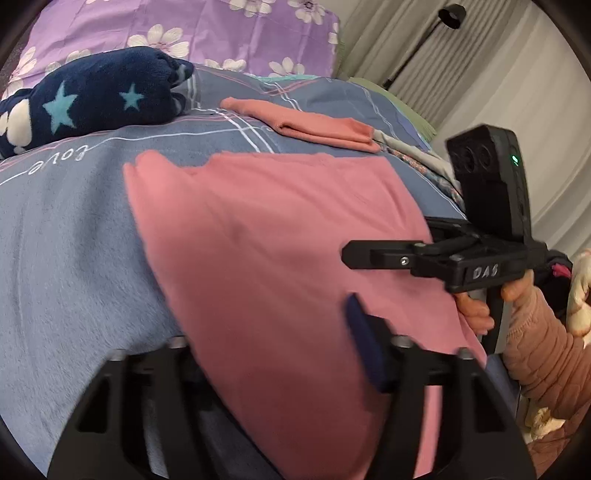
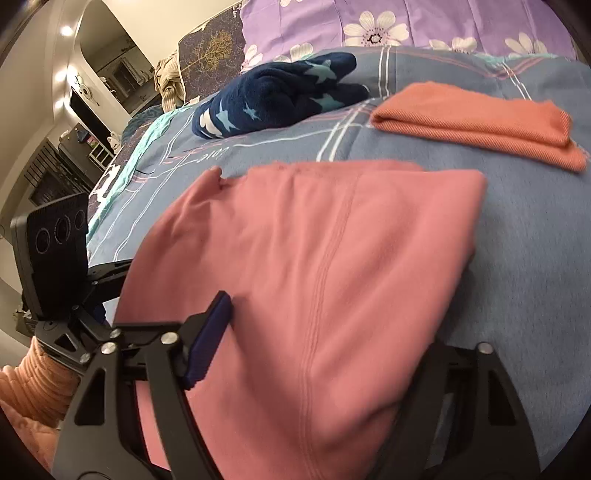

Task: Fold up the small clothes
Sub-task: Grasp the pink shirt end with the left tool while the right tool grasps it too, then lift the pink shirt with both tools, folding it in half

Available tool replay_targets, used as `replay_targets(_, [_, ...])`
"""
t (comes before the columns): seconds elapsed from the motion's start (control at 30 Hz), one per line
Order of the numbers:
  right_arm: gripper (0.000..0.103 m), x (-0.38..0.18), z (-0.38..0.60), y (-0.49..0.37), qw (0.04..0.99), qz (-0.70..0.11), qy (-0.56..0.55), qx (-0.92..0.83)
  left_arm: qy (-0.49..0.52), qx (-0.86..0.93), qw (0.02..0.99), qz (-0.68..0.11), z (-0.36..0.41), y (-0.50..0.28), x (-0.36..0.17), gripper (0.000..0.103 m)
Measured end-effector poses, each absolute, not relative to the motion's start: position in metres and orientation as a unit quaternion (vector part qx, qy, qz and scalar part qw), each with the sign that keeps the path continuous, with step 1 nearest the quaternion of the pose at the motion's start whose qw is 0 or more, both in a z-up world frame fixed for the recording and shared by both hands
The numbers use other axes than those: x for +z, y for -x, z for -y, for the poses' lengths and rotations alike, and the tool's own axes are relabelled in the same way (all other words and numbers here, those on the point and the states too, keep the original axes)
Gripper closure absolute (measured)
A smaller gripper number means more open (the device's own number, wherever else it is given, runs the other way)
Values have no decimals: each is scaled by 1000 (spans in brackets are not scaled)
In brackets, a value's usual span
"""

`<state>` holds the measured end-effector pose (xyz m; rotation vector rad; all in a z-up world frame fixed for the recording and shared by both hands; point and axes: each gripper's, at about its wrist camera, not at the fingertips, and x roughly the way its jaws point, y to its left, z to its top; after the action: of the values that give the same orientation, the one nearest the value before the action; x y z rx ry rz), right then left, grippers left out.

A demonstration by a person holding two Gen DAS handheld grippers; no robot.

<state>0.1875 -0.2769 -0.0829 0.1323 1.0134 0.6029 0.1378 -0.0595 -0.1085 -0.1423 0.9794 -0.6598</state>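
A pink garment (image 1: pixel 280 236) lies spread on the blue bedcover and drapes over the near edge; it also shows in the right wrist view (image 2: pixel 325 258). My left gripper (image 1: pixel 273 347) has its jaws wide apart with the cloth lying between them; only its right blue pad (image 1: pixel 364 347) shows, the left finger is under the cloth. My right gripper (image 2: pixel 325 343) is also wide apart over the cloth, with its left blue pad (image 2: pixel 208 339) visible. The right gripper is seen from the side in the left wrist view (image 1: pixel 354 254), at the garment's right edge.
A folded orange cloth (image 1: pixel 306 122) lies behind the pink garment, also in the right wrist view (image 2: pixel 476 122). A dark blue star-patterned fleece (image 1: pixel 88 99) lies at the back left. A purple flowered pillow (image 2: pixel 406 26) lies at the head. The blue bedcover (image 1: pixel 66 236) surrounds the garment.
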Motion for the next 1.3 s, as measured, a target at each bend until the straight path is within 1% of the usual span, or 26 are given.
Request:
replay_targets(0.03, [64,-81,279,-186,826,-478,-72,290,70,-309,828,-462,59,-139,-107,66])
replay_targets(0.07, [81,-76,283,-182,823,-477,-92,295,69,-309,829,-460,59,-137,-103,70])
replay_targets(0.17, [82,-57,278,-165,846,-447,-65,284,15,-301,851,-430,71,-121,-82,75])
replay_targets(0.27, [82,-28,272,-140,873,-402,-26,274,-26,-293,871,-394,83,-104,-54,76])
replay_targets(0.5, [82,35,283,-90,914,-315,-15,255,-45,-300,893,-332,88,-73,0,76])
replay_targets(0.67, [82,64,295,-71,933,-272,-9,234,-68,-306,903,-295,103,-64,35,76])
replay_targets(0.9, [82,109,320,-82,950,-237,-5,205,-94,-312,908,-262,131,-85,76,76])
replay_targets(1.13, [81,151,351,-127,964,-207,-18,169,-123,-312,914,-228,167,-142,122,76])
replay_targets(1.3, [81,163,369,-168,969,-194,-25,153,-152,-303,917,-209,188,-177,137,76])
